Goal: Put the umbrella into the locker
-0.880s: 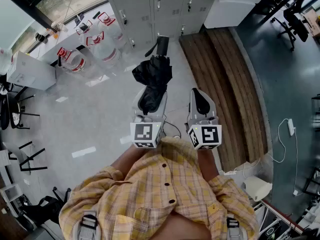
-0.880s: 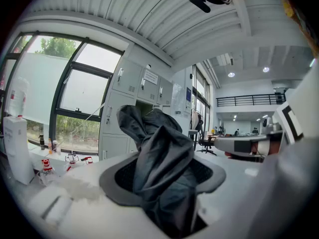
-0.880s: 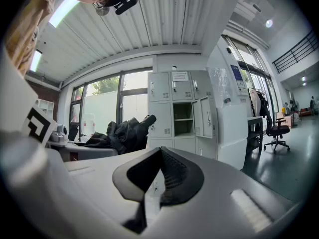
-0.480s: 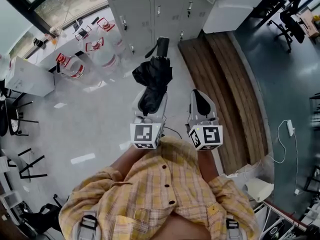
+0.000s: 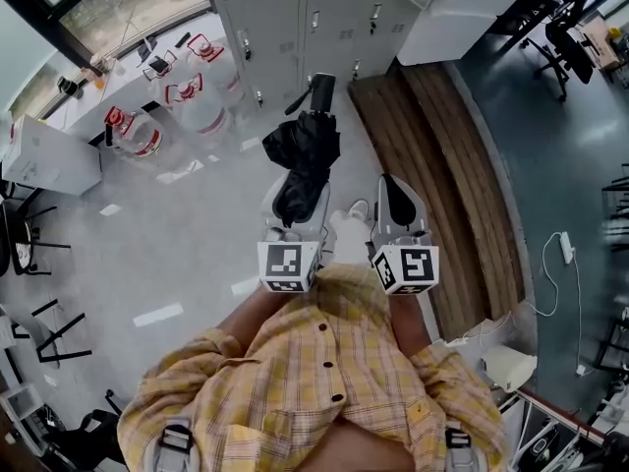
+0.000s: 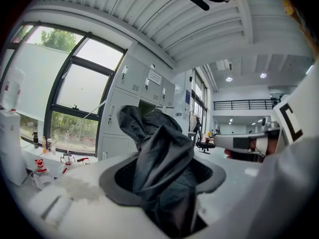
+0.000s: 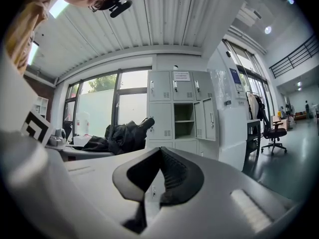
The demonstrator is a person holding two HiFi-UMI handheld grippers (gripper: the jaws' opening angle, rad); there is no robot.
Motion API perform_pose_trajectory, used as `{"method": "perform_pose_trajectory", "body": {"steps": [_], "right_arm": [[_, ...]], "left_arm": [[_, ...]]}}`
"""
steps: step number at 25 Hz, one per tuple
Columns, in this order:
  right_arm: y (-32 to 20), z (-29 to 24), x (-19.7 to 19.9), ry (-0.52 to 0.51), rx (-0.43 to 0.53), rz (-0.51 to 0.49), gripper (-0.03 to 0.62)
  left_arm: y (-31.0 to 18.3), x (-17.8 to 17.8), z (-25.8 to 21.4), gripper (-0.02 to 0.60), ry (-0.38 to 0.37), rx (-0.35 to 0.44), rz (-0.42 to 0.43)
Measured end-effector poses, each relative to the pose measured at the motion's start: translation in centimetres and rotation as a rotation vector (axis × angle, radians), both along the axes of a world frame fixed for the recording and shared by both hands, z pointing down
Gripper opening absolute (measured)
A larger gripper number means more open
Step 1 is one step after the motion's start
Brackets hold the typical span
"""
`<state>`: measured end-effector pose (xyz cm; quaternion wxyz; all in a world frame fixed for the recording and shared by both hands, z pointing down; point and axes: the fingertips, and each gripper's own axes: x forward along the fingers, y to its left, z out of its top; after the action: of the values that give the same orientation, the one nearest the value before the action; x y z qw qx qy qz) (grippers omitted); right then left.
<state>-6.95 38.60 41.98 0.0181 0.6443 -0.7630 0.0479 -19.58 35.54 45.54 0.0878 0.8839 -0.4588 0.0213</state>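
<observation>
Now a step nearer the lockers (image 5: 285,18) at 12 o'clock, approach under way: fingers of the left gripper (image 5: 298,197) pinch the umbrella (image 5: 305,146), those of the right gripper (image 5: 396,197) press together, empty.

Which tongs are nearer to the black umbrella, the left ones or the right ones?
Left. The left tongs grip the umbrella by its folded fabric; the right tongs are beside it, apart and empty.
</observation>
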Motion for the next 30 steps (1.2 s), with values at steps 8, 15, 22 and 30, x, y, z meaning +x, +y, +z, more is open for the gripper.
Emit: {"method": "perform_pose_trajectory", "body": {"steps": [8,15,22,30], "right_arm": [[-3.4,0.3,-0.3,-0.009,0.027,-0.029,-0.002],[-8.9,0.4,1.0,-0.033,0.029,-0.037,-0.002],[-15.7,1.9,3.0,-0.043,0.024,-0.061,-0.002],[-27.3,0.7,6.9,-0.049,0.033,-0.101,-0.002]], "left_arm": [[-2.8,0.3,0.4,0.253,-0.027,0.020,-0.004],[-7.6,2.4,-0.7,0.253,-0.045,0.040,0.011],[-13.8,4.9,0.9,0.253,-0.069,0.027,0.007],[-24.4,9.1,0.2,0.253,-0.070,0.015,-0.041]]}}
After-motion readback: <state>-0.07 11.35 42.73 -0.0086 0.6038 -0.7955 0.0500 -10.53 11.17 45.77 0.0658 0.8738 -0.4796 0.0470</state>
